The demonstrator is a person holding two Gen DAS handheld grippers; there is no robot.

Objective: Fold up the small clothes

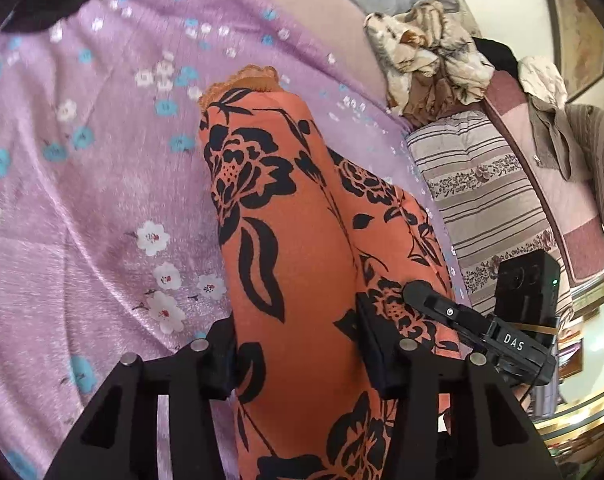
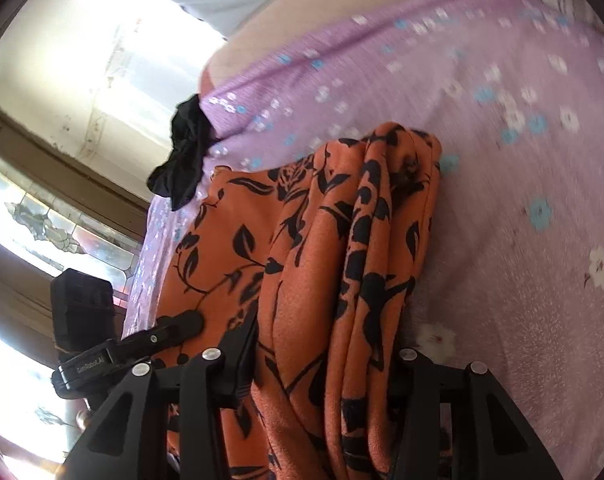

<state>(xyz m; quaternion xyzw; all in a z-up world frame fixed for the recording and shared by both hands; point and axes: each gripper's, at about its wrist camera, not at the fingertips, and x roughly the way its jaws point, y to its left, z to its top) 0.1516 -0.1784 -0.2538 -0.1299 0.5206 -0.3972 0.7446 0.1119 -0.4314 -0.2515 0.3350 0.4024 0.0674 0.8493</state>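
I see both grippers, left [image 1: 297, 360] and right [image 2: 326, 364], half closed, each clamping the orange black-flowered fabric garment [image 1: 285, 216] above the lilac floral bedsheet [image 1: 101, 184].

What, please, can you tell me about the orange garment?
The orange garment is thin, soft-looking fabric printed with black flowers and leaves, with an orange lace trim at its far end. It is bunched into long folds, draped over the lilac floral bedsheet. Both the left hand-held gripper and the right hand-held gripper are shut on it.
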